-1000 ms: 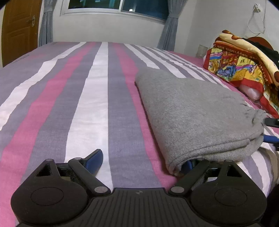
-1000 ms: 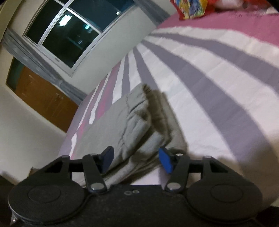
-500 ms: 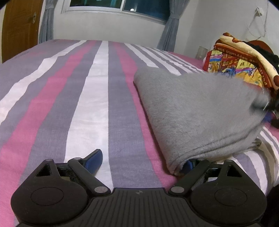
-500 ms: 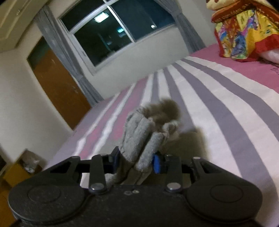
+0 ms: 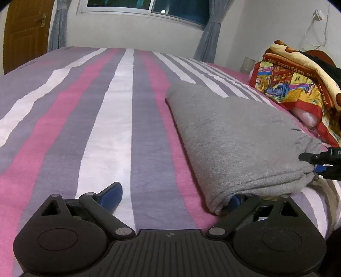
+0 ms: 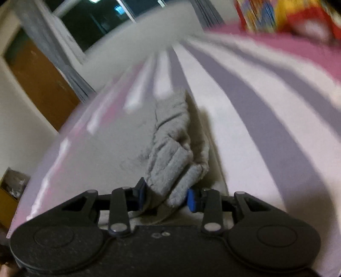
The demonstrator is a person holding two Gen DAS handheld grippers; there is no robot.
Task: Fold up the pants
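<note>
Grey fleece pants lie folded on the striped bed. My left gripper rests low at their near end and its jaws are opening. The left pad lies bare on the sheet, the right pad is tucked under the pants' near corner, and neither presses the cloth. In the right wrist view, which is blurred, my right gripper is shut on a bunched edge of the pants. The left wrist view shows the right gripper pinching the pants' right corner.
A colourful quilt and a pink pillow are piled at the right end of the bed. A wooden door and a curtained window stand beyond. A cardboard box sits on the floor to the left.
The right gripper shut on the bunched edge of the pants, rolled and shifted with it; that corner rose, then came lower again. The left gripper stayed put.
</note>
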